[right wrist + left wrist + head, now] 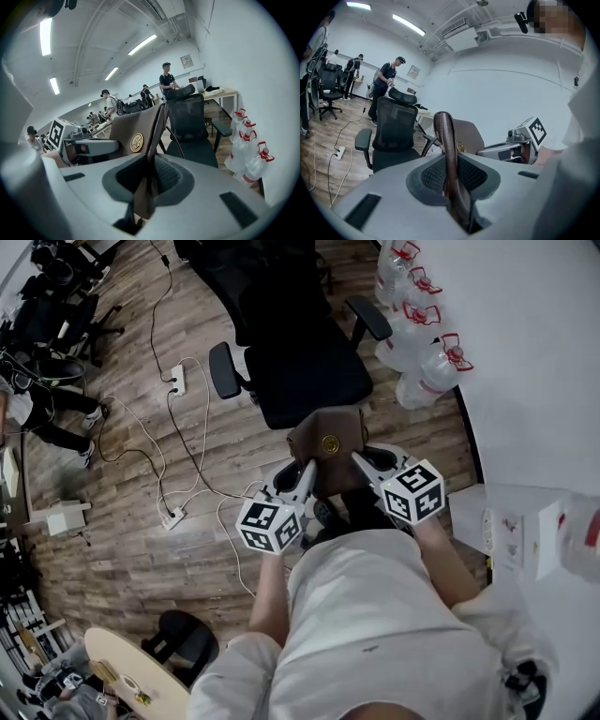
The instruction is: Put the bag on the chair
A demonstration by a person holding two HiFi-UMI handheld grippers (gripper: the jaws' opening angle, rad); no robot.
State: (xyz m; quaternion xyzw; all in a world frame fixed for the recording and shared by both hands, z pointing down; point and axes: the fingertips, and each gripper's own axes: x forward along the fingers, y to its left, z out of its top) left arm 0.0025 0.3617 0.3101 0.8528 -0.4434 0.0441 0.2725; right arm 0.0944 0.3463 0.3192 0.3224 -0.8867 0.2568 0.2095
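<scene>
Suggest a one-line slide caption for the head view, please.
The left gripper and the right gripper each clamp one side of the brown bag in front of the black office chair.

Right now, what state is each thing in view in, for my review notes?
Brown leather bag with a round gold emblem: upright, held off the floor, not yet on the chair.
Black mesh office chair: upright, nothing on its seat.
Left claw: shut on the bag's edge.
Right claw: shut on the bag's other edge.
Clear plastic water jugs: standing by the wall.
</scene>
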